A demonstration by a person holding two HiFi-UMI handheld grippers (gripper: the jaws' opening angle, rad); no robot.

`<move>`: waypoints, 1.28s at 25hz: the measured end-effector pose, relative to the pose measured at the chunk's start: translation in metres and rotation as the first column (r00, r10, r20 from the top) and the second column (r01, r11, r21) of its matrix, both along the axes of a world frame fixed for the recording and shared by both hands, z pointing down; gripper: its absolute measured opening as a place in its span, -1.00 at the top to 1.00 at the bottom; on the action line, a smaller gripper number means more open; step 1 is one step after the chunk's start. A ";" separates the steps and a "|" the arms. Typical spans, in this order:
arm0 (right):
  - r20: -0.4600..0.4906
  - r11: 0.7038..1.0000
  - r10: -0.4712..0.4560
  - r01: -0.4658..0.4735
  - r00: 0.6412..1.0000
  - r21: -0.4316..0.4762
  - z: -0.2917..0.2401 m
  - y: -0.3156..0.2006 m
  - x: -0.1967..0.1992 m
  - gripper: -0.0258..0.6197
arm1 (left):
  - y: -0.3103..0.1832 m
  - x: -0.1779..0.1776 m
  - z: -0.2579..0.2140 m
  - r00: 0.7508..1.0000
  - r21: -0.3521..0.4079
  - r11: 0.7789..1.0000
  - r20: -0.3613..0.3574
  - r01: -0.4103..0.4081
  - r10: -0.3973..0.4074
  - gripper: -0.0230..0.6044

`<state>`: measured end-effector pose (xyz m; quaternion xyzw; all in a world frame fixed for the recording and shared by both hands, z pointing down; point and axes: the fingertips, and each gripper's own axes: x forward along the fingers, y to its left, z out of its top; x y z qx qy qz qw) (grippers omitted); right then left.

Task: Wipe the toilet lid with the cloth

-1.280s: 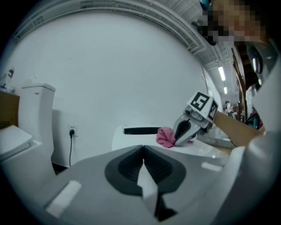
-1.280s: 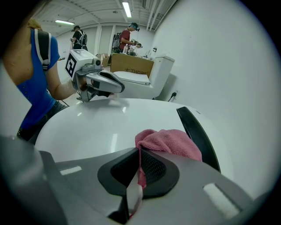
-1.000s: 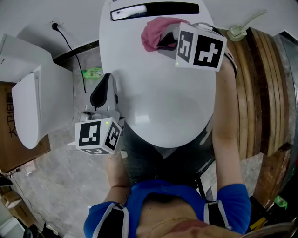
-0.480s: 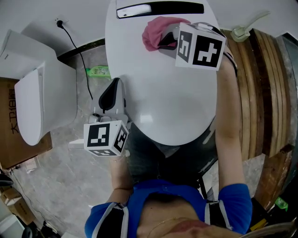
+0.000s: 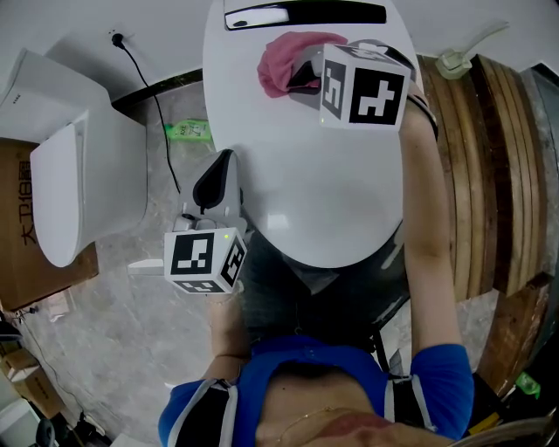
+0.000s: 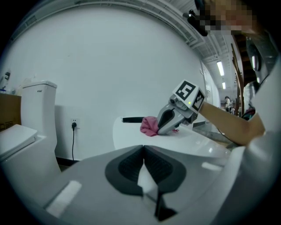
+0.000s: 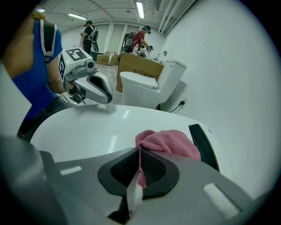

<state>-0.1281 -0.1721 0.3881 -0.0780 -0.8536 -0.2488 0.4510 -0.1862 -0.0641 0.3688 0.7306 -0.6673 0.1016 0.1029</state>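
Right claw clamped on pink cloth, resting on white toilet lid near its back edge. Left claw closed, empty, beside the lid. Second toilet on grey floor by white wall.

Cardboard box print (rotated, partly cut off) unreadable; nothing else legible.

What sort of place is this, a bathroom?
Likely a warehouse or workshop hall, not a bathroom: a second toilet stands nearby, cardboard boxes stand about, and strip lights run overhead.
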 end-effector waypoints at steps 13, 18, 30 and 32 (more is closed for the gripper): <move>0.030 0.996 -0.083 0.082 0.996 0.023 0.001 0.022 -0.028 0.88 | 0.009 0.002 0.004 1.000 -0.006 1.000 -0.009 -0.014 0.014 0.93; 0.044 0.993 -0.119 0.118 0.992 0.028 0.003 0.033 -0.040 0.88 | 0.012 -0.001 0.006 1.000 -0.007 1.000 -0.012 -0.011 0.011 0.93; 0.058 0.981 -0.190 0.186 0.980 0.058 0.005 0.054 -0.063 0.88 | 0.016 -0.004 0.008 1.000 -0.008 1.000 -0.020 -0.006 0.006 0.93; 0.057 0.980 -0.191 0.187 0.980 0.062 0.005 0.055 -0.065 0.88 | 0.017 -0.005 0.007 1.000 -0.006 1.000 -0.019 -0.004 0.004 0.93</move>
